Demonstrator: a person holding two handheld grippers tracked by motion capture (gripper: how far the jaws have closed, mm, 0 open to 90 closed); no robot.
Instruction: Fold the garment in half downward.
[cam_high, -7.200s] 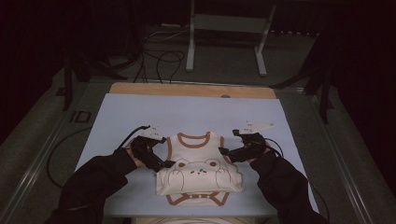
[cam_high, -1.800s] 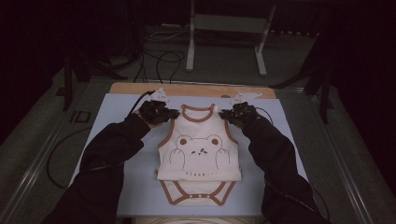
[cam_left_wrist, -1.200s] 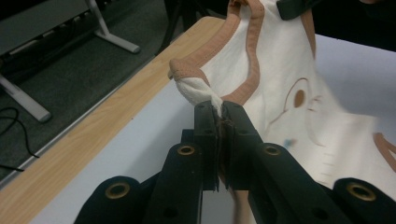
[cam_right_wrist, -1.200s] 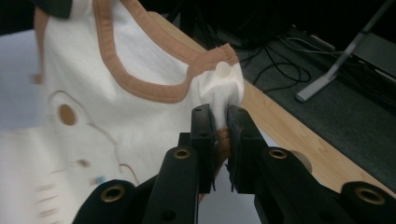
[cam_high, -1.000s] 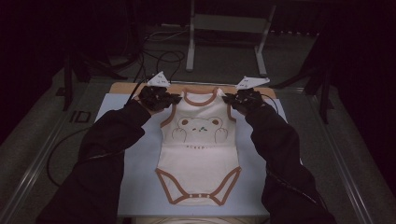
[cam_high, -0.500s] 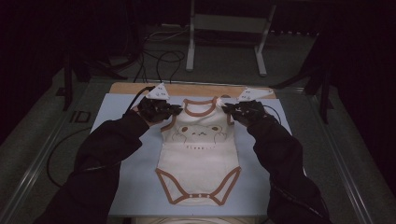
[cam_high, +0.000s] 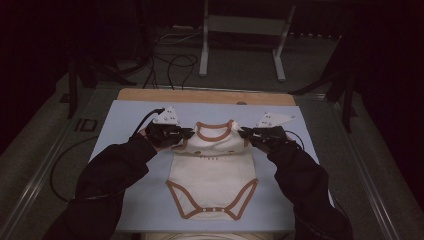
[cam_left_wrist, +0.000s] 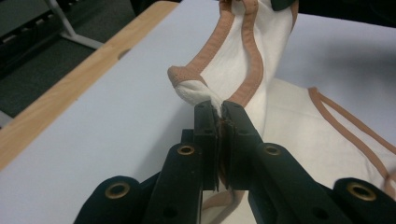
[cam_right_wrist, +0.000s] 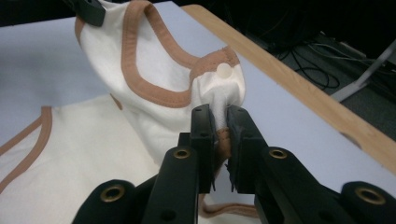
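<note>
A white baby bodysuit (cam_high: 212, 175) with brown trim lies lengthwise on the pale blue mat (cam_high: 120, 120), its snap end toward the person. Its neck end is lifted off the mat between the two grippers. My left gripper (cam_high: 186, 134) is shut on the left shoulder tab (cam_left_wrist: 198, 88), and the cloth bunches out past the jaw tips. My right gripper (cam_high: 246, 134) is shut on the right shoulder tab (cam_right_wrist: 219, 77), which bears a white snap. The neckline (cam_high: 215, 131) hangs taut between them. Dark sleeves reach in from below.
A wooden board edge (cam_high: 205, 96) runs along the mat's far side. Beyond it on the floor are a metal stand (cam_high: 240, 45) and loose cables (cam_high: 170, 62). Metal rails (cam_high: 45, 165) flank the table.
Both grippers have come back toward the person and sunk a little, still holding the shoulders. The bodysuit's upper part has slackened, and the bear print has folded mostly out of sight.
</note>
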